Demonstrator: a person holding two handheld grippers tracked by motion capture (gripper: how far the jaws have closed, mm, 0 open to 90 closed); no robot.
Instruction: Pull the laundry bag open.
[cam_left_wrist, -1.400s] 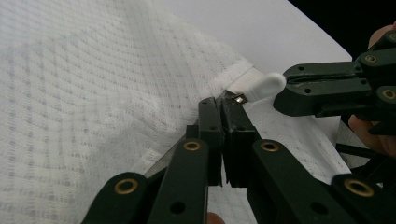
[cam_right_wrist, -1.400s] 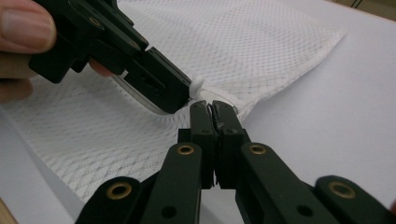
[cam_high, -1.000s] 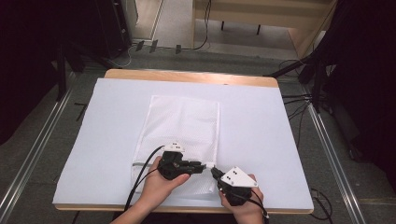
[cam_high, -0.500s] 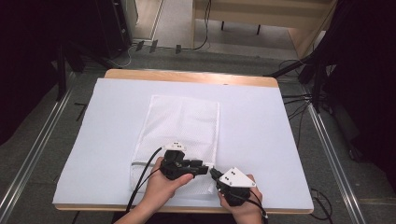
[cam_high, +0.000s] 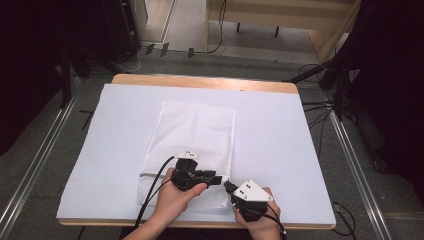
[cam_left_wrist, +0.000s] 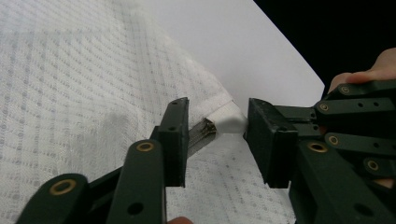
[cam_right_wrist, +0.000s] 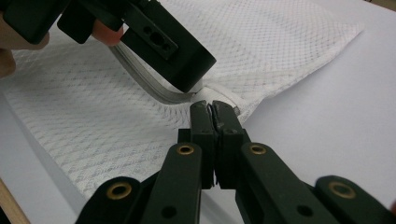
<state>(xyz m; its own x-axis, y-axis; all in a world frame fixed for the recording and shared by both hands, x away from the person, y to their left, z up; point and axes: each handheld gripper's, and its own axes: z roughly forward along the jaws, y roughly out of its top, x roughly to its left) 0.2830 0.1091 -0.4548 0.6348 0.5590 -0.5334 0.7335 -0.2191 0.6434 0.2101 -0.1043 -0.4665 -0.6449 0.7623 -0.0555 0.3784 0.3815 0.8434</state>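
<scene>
The left gripper stands with jaws apart at frame centre, straddling the zipper end and white corner tab of a white mesh laundry bag on the white tabletop.

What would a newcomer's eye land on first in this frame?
The white mesh zippered bag lying flat mid-table, then both black grippers meeting at its near right corner. The right gripper is shut on the bag's corner, while the left gripper is open around the zipper's white end tab.
</scene>
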